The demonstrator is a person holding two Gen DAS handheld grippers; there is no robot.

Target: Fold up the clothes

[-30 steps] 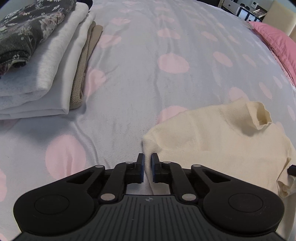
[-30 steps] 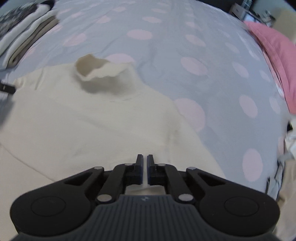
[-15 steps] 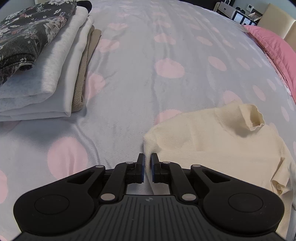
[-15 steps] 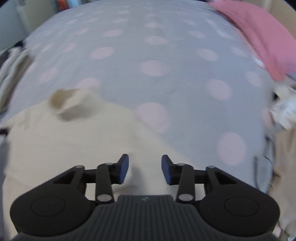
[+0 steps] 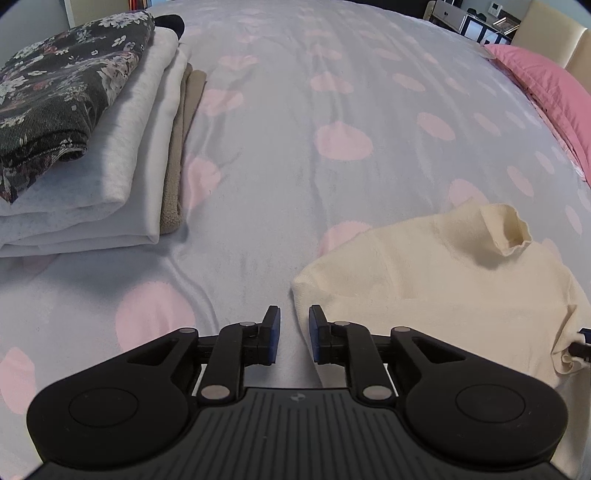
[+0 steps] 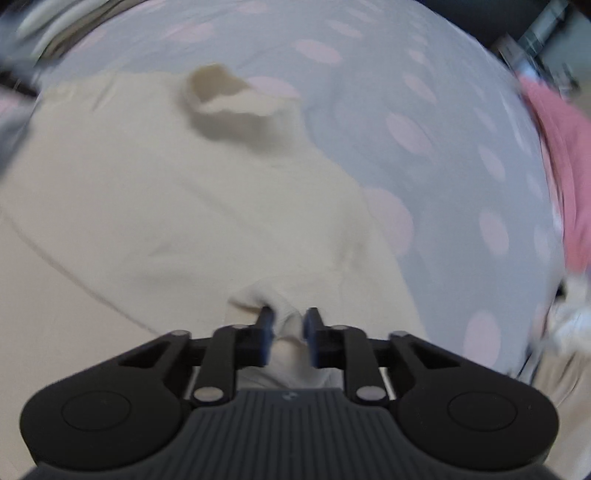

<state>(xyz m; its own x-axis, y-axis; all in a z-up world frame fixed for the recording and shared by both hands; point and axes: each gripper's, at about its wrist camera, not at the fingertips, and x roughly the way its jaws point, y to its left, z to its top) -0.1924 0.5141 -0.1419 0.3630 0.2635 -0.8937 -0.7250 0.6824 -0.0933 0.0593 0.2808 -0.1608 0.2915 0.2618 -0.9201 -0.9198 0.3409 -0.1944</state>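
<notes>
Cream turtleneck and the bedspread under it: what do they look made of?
Cream turtleneck: seemingly a soft, matte knit; its surface looks faintly fuzzy and the collar rim curls limply. Fibre can't be told. A bunch of it sits between the closing right gripper.
Bedspread: smooth, thin woven-looking fabric with a slight sheen, printed with pink dots, showing fine creases; possibly cotton or a blend.

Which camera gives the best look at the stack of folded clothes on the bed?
The left wrist view: the stack of folded clothes sits sharp at upper left, each layer distinct, dark floral piece on top. The right wrist view shows only a blurred sliver of it at its top left corner.
</notes>
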